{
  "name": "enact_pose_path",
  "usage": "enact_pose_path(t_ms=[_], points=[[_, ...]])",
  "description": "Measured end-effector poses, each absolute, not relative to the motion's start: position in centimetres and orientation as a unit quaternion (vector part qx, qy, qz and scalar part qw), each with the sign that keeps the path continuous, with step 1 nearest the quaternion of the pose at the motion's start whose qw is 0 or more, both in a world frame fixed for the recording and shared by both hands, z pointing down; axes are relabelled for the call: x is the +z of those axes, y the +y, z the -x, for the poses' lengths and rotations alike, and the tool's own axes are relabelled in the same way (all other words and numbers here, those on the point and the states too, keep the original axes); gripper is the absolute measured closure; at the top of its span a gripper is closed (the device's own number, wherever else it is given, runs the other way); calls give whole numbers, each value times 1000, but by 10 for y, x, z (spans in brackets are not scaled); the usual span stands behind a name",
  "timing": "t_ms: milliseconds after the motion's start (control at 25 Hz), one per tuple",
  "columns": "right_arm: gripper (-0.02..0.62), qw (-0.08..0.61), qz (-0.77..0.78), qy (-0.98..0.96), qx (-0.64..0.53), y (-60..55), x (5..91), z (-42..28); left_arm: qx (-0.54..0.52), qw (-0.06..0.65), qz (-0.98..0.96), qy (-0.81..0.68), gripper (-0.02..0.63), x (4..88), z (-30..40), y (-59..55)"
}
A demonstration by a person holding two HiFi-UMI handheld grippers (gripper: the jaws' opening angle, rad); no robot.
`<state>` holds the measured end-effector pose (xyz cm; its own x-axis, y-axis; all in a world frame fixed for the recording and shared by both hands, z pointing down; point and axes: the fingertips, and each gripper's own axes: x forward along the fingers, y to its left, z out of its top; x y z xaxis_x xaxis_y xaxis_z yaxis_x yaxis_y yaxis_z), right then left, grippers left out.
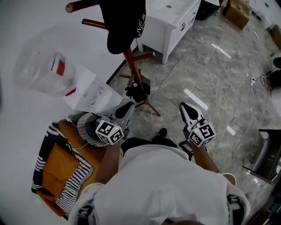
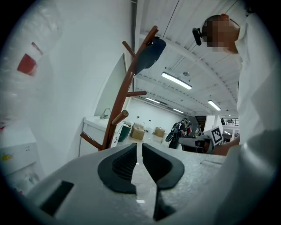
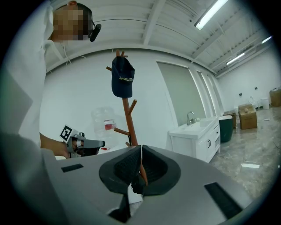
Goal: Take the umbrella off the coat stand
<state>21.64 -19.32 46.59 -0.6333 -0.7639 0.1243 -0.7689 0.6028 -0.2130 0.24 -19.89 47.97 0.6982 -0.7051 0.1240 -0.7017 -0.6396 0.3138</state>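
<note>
Large open hall, more workshop or test space than home. Ribbed white ceiling carried long strip lights; polished stone-look floor; cardboard boxes stacked at the far side; white sink cabinet stood against the wall.

Coat stand: top pegs cut off by the head view's upper edge, upper trunk hidden behind the dark cap. Dark lump low on the trunk is too small and dark, can't tell what it is. Cap print unreadable. Left gripper view: stand's foot hidden behind the left gripper, water bottle just a blur at the left edge, white shirt blocks the right side. Right gripper view: lower trunk disappears behind the right gripper.
</note>
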Motion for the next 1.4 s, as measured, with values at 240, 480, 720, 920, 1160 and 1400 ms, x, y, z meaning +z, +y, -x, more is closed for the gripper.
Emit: enact_pose_path(t_ms=[240, 480, 720, 920, 1160, 1400], points=[[578, 13, -427, -893, 142, -221, 477, -199, 23, 176, -911, -373, 455, 503, 5, -243], [578, -4, -483, -863, 145, -238, 468, -181, 64, 196, -911, -356, 378, 546, 11, -280], [578, 13, -506, -849, 154, -225, 476, -169, 98, 200, -904, -364, 366, 582, 8, -310], [578, 20, -534, -829, 165, -220, 484, -186, 112, 210, -902, -360, 367, 599, -3, -318], [578, 24, -539, -826, 166, -223, 487, -193, 105, 204, -900, -370, 368, 600, -13, -325], [578, 22, -541, -824, 167, -223, 488, -197, 108, 204, -901, -367, 368, 602, -17, -327]])
